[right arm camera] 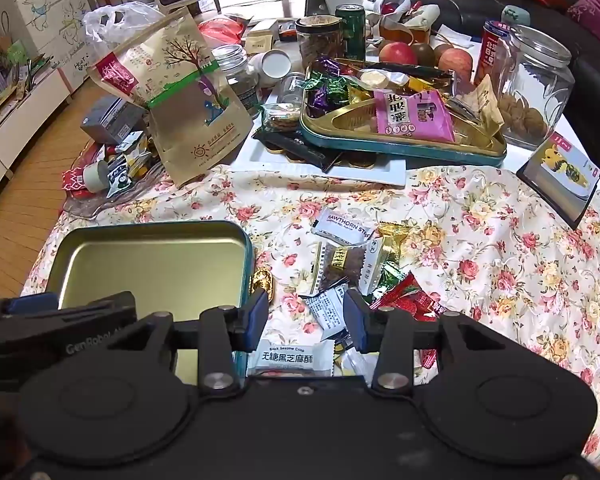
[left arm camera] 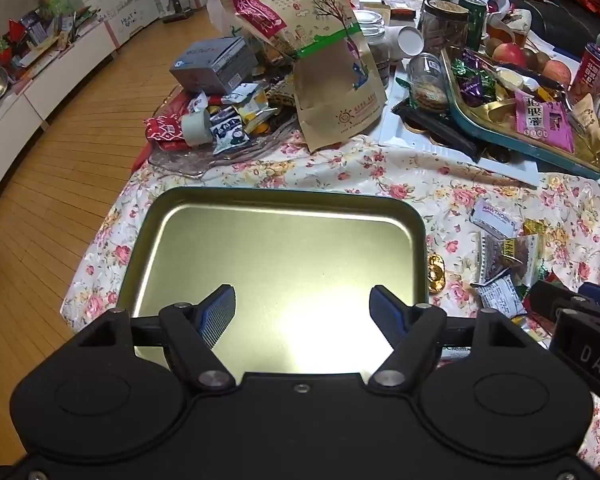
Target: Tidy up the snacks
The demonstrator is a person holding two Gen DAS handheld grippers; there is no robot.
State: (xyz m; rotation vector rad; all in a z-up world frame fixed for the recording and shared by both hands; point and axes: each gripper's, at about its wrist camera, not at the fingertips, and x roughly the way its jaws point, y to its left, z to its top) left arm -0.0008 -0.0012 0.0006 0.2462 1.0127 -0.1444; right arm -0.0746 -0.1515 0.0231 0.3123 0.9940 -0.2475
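An empty teal tin tray (left arm camera: 284, 200) with a gold inside lies on the floral tablecloth; it also shows in the right wrist view (right arm camera: 156, 227). My left gripper (left arm camera: 302, 312) hovers open and empty over its near half. A pile of loose wrapped snacks (right arm camera: 352, 264) lies just right of the tray, also in the left wrist view (left arm camera: 504, 256). My right gripper (right arm camera: 306, 318) is open above the pile's near end, over a white sesame-crisp packet (right arm camera: 290, 356) and a small white packet (right arm camera: 328, 308). A gold ingot candy (right arm camera: 262, 280) touches the tray's right wall.
A second teal tray (right arm camera: 400, 148) full of candy sits on a white tray (right arm camera: 332, 170) at the back. A kraft paper bag (right arm camera: 188, 92), jars, a green can (right arm camera: 350, 32), apples and a glass cookie jar (right arm camera: 534, 84) crowd the far table. A card box (right arm camera: 560, 176) stands right.
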